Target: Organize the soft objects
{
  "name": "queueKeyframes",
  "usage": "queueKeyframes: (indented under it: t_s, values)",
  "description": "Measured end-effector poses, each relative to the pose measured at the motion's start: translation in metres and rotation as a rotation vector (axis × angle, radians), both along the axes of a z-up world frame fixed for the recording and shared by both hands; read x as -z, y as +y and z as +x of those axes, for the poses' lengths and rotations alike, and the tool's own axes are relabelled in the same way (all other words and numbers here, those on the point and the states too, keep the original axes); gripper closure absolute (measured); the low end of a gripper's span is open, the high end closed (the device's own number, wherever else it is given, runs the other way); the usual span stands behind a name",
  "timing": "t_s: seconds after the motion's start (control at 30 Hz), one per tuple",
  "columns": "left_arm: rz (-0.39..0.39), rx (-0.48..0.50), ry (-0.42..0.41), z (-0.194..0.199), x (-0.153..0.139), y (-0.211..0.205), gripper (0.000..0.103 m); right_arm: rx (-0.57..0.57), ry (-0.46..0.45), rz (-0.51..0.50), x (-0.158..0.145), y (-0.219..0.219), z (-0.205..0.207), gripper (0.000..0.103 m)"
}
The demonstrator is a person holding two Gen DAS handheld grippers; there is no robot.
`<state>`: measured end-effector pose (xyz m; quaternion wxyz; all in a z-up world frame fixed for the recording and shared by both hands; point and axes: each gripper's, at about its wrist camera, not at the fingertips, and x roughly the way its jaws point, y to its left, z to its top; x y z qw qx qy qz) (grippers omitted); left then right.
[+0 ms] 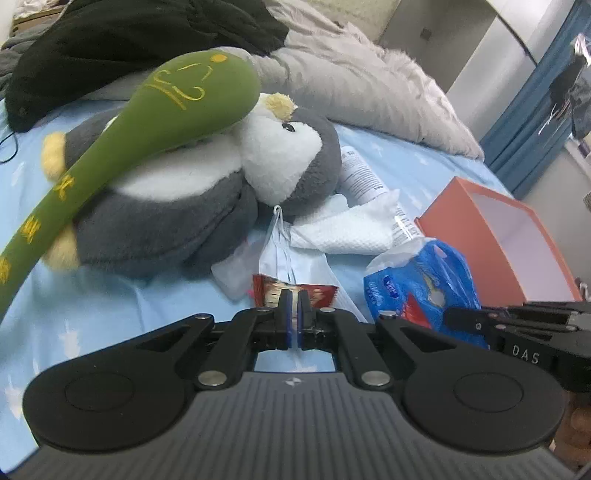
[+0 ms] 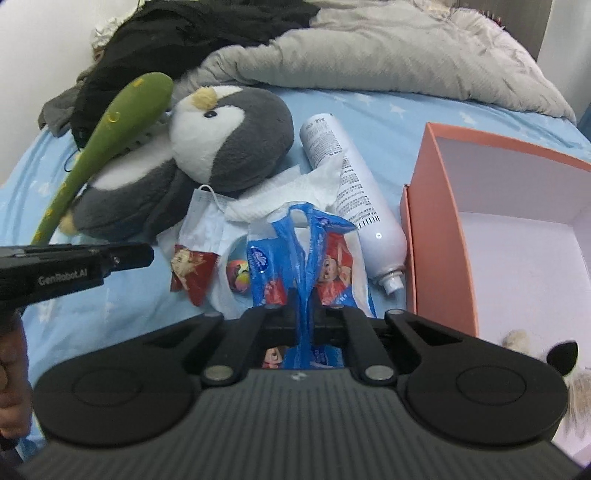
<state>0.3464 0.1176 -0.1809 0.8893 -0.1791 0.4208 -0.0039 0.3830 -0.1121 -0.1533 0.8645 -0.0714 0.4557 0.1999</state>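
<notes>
A grey and white penguin plush (image 1: 207, 184) (image 2: 207, 147) lies on the blue bed sheet (image 1: 92, 317) with a green plush stick (image 1: 122, 140) (image 2: 110, 125) across it. My left gripper (image 1: 294, 299) is shut and empty, low over the sheet just before a red snack packet (image 1: 295, 290) (image 2: 192, 269). My right gripper (image 2: 301, 299) is shut on the handle of a blue tissue pack (image 2: 295, 254) (image 1: 417, 280). A face mask (image 1: 275, 247) (image 2: 201, 218) and white tissue (image 1: 343, 225) (image 2: 295, 192) lie between the plush and the pack.
An open orange box (image 2: 432, 221) (image 1: 458, 218) stands at the right with a furry item (image 2: 524, 339) inside. A white spray bottle (image 2: 351, 192) lies beside it. A grey duvet (image 2: 388, 48) and black clothes (image 2: 184, 33) lie at the back. A small colourful ball (image 2: 238, 277) sits by the packet.
</notes>
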Motion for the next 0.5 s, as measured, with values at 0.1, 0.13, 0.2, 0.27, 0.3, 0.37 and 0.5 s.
queueKeyframes:
  t_s: [0.1, 0.13, 0.2, 0.27, 0.3, 0.37, 0.5]
  values:
    - [-0.006, -0.016, -0.025, -0.022, -0.005, 0.0, 0.101, 0.017, -0.012, 0.01, -0.002, -0.005, -0.016, 0.096]
    - [-0.019, -0.019, -0.037, -0.03, -0.008, 0.001, 0.101, 0.019, -0.016, 0.016, -0.003, -0.007, -0.022, 0.096]
    - [-0.029, -0.025, -0.056, -0.047, -0.01, 0.001, 0.101, 0.02, -0.033, 0.019, -0.005, -0.008, -0.037, 0.096]
    - [-0.022, -0.033, -0.06, -0.062, -0.01, 0.0, 0.101, 0.023, -0.049, 0.022, -0.006, -0.01, -0.053, 0.096]
    - [-0.03, -0.032, -0.057, -0.068, -0.008, 0.0, 0.101, 0.025, -0.055, 0.026, -0.005, -0.012, -0.061, 0.096]
    - [-0.049, -0.044, -0.046, -0.078, -0.003, 0.0, 0.101, 0.028, -0.06, 0.034, -0.002, -0.015, -0.075, 0.096]
    - [-0.091, -0.081, 0.001, -0.092, 0.013, -0.001, 0.084, 0.026, -0.058, 0.055, 0.008, -0.019, -0.103, 0.096]
